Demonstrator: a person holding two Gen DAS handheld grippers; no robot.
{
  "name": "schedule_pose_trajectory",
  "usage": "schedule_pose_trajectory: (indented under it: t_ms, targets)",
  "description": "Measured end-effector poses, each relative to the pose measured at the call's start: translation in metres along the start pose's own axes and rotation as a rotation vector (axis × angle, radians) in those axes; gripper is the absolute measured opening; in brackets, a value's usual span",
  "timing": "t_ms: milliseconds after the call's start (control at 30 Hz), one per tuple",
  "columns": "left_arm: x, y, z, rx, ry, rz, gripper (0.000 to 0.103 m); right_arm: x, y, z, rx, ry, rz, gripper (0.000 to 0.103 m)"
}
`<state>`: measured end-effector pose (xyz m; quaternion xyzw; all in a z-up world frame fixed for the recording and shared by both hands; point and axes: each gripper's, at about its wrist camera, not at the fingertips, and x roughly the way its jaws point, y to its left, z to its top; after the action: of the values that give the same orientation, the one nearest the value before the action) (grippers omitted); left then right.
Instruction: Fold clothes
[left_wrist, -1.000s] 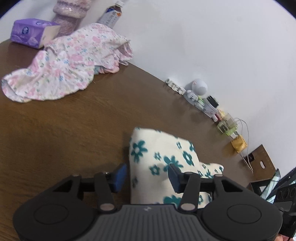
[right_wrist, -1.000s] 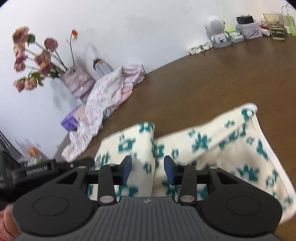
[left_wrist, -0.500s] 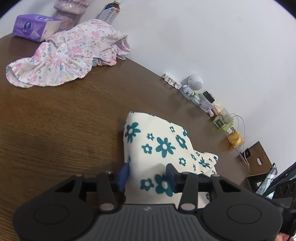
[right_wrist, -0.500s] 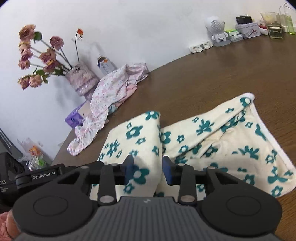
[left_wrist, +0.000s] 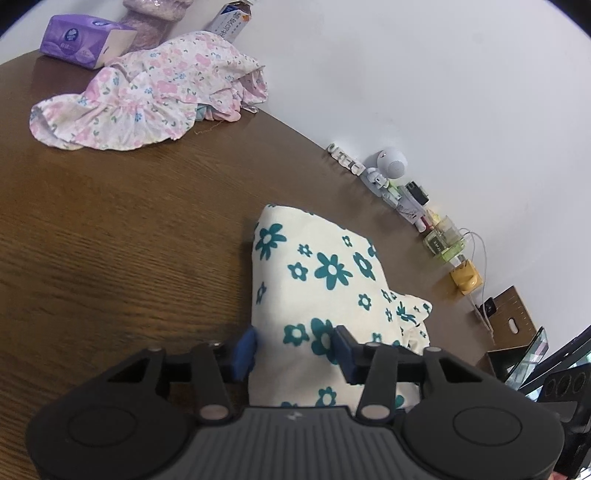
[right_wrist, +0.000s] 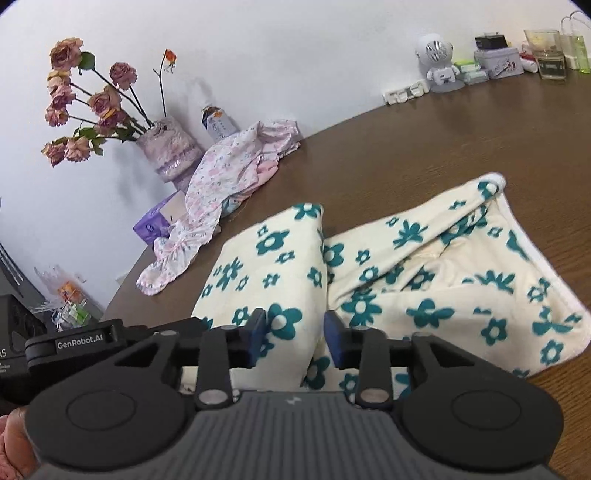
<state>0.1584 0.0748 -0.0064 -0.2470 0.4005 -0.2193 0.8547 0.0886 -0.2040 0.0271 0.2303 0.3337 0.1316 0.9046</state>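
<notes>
1. Along the far wall of my brown table (right_wrist: 424, 147) stand a vase of dried roses (right_wrist: 166, 147), a drink carton (right_wrist: 217, 123), a purple tissue pack (left_wrist: 86, 40), a white toy robot (right_wrist: 437, 61) and small jars (right_wrist: 546, 55).
2. A crumpled pink floral garment (left_wrist: 147, 96) lies far left, well apart from my work; nothing stands between it and the grippers.
3. The cream cloth with teal flowers (right_wrist: 424, 266) lies near centre on the table, partly folded, one raised fold on its left and a looser, rumpled flap spreading right.
4. My left gripper (left_wrist: 293, 350) straddles that fold's near end, jaws closing, fabric between them.
5. My right gripper (right_wrist: 294, 332) is closing too, the fold's edge between its blue pads; whether they press yet, I cannot tell.
</notes>
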Motion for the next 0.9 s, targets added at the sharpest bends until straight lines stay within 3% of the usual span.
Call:
schedule_pose_trajectory:
  t_ms: [133,200,300,333,367,400,500,633,667,700,767,900]
  targets:
    - [-0.006,0.001,0.000,-0.013,-0.002,0.002,0.039,0.002,0.001,-0.002,-0.019,-0.006,0.003,0.017]
    - [-0.013,0.000,-0.002,-0.005,-0.002,0.000,0.043,-0.004,0.000,-0.003,-0.019,-0.010,0.005,0.028]
    - [-0.017,-0.001,-0.006,0.013,0.007,0.002,0.043,-0.013,0.001,-0.007,-0.029,-0.016,0.012,0.028]
    - [-0.016,-0.001,-0.008,0.013,0.012,0.005,0.037,-0.014,0.001,-0.009,-0.031,-0.013,0.012,0.028]
    - [-0.014,0.000,-0.009,0.011,0.015,0.007,0.022,-0.013,0.002,-0.010,-0.030,-0.009,0.010,0.028]
    - [-0.013,0.001,-0.010,0.008,0.013,0.008,0.020,-0.011,0.002,-0.011,-0.027,-0.004,0.008,0.022]
    - [-0.017,0.003,-0.012,-0.003,-0.004,-0.001,0.020,-0.006,0.003,-0.012,-0.025,0.002,0.011,0.019]
    - [-0.028,0.002,-0.015,-0.015,-0.025,0.018,0.043,-0.014,0.003,-0.012,-0.032,-0.005,0.015,0.026]
    - [-0.030,0.002,-0.017,-0.013,-0.029,0.023,0.042,-0.017,0.002,-0.012,-0.032,-0.007,0.016,0.026]
    - [-0.030,0.002,-0.017,-0.010,-0.028,0.021,0.040,-0.019,0.002,-0.013,-0.033,-0.007,0.016,0.026]
    - [-0.026,0.003,-0.020,-0.028,-0.013,0.004,0.007,-0.019,0.002,-0.016,-0.032,-0.002,0.014,0.026]
    - [-0.029,0.003,-0.024,-0.045,-0.025,0.008,0.011,-0.012,0.004,-0.021,-0.018,0.010,0.008,0.018]
